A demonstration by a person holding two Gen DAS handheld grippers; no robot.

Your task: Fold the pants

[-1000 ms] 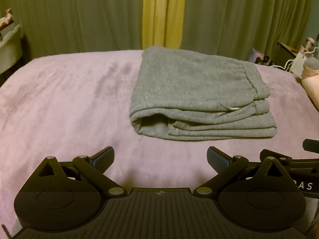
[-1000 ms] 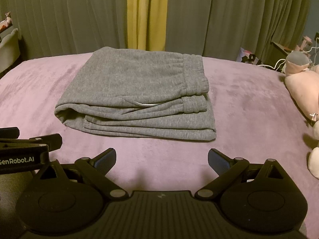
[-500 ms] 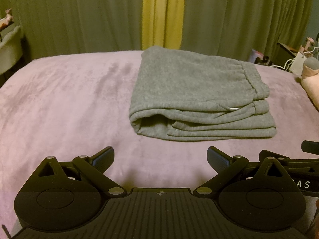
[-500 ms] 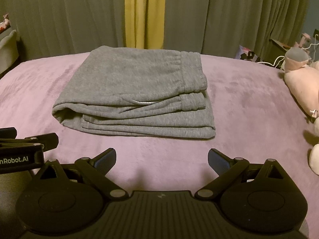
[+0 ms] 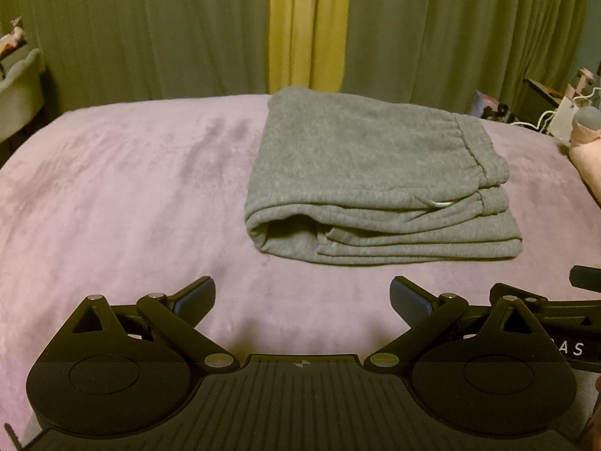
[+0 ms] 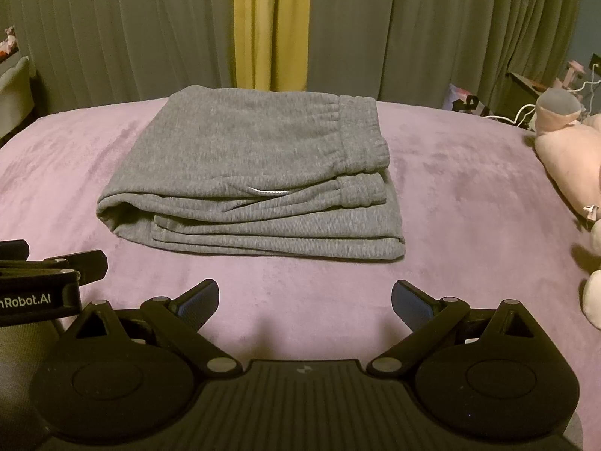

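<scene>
Lying folded in a neat pile, the gray pants (image 5: 375,184) (image 6: 255,176) sit on the purple bed (image 5: 112,195) (image 6: 469,195). The left claw (image 5: 302,297) and right claw (image 6: 305,300) hang side by side near the pants, both spread wide and holding nothing. A pink plush toy (image 6: 567,150) lies at the right.
</scene>
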